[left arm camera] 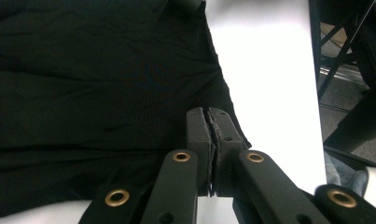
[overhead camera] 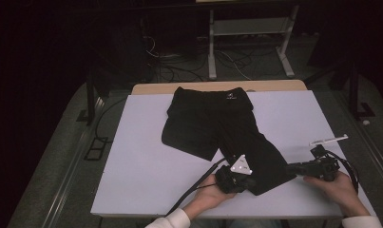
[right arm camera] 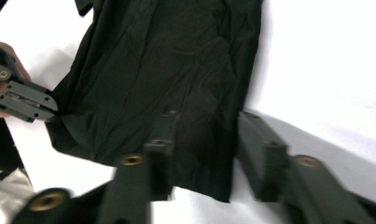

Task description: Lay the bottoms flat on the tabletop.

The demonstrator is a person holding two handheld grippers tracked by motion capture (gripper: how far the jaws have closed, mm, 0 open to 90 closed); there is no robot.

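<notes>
A pair of black shorts [overhead camera: 217, 123] lies flat on the white table [overhead camera: 141, 156], waistband at the far side and one leg reaching toward the near right. My left gripper [overhead camera: 250, 183] is at that leg's near hem, shut on the cloth edge; in the left gripper view its jaws [left arm camera: 209, 113] meet on the shorts [left arm camera: 106, 79]. My right gripper [overhead camera: 290, 169] points left at the same leg's right corner. In the right gripper view its jaws [right arm camera: 208, 116] stand apart, astride the hem of the shorts [right arm camera: 167, 60], blurred, with no pad pressing. The left gripper [right arm camera: 45, 109] shows there too.
A thin white strip [overhead camera: 328, 139] lies on the table near the right edge, beyond my right hand. A wooden board edge [overhead camera: 217, 86] runs along the table's far side. Behind it stand a metal frame [overhead camera: 248, 42] and floor cables [overhead camera: 179, 66].
</notes>
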